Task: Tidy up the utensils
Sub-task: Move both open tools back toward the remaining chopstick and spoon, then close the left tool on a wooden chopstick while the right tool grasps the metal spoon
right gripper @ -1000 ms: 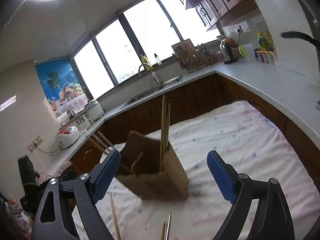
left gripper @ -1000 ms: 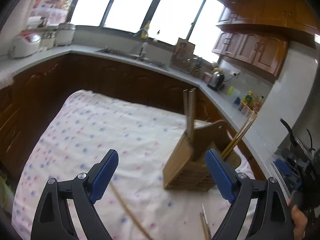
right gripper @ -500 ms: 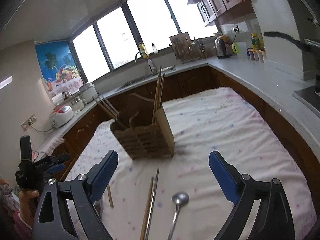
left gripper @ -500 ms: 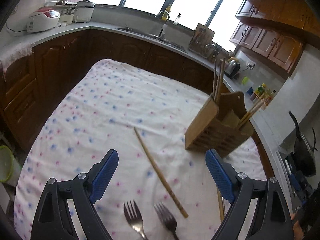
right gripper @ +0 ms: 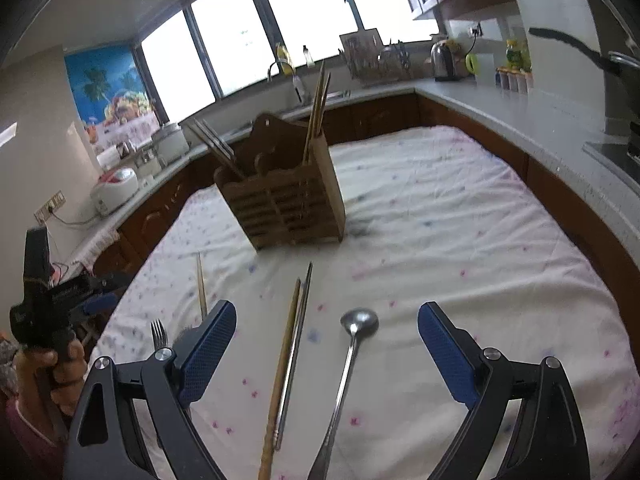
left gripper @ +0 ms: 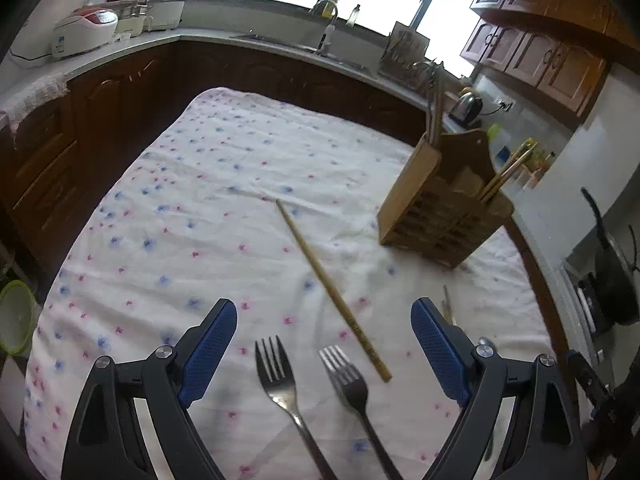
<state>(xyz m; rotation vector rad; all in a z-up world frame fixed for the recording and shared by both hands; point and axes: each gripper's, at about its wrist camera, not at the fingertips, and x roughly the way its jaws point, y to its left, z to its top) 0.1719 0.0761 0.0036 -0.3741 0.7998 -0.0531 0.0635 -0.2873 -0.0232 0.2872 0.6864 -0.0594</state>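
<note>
Forks lie between the spread, empty fingers of the left gripper (left gripper: 324, 344): left fork (left gripper: 280, 380) and right fork (left gripper: 350, 384), tines pointing away, handles running back under the camera. Ahead of the right fork, a wooden chopstick (left gripper: 330, 294) slants from near right to far left on the cloth-covered surface (left gripper: 180, 208). Farther right stands the wooden utensil holder (left gripper: 444, 208), chopsticks upright in it.

Only the right wrist view shows a chopstick pair (right gripper: 290, 356) and a metal spoon (right gripper: 352, 344), bowl pointing away, lying lengthwise between the right gripper (right gripper: 326, 344), its fingers also wide open and empty, with the holder beyond.
</note>
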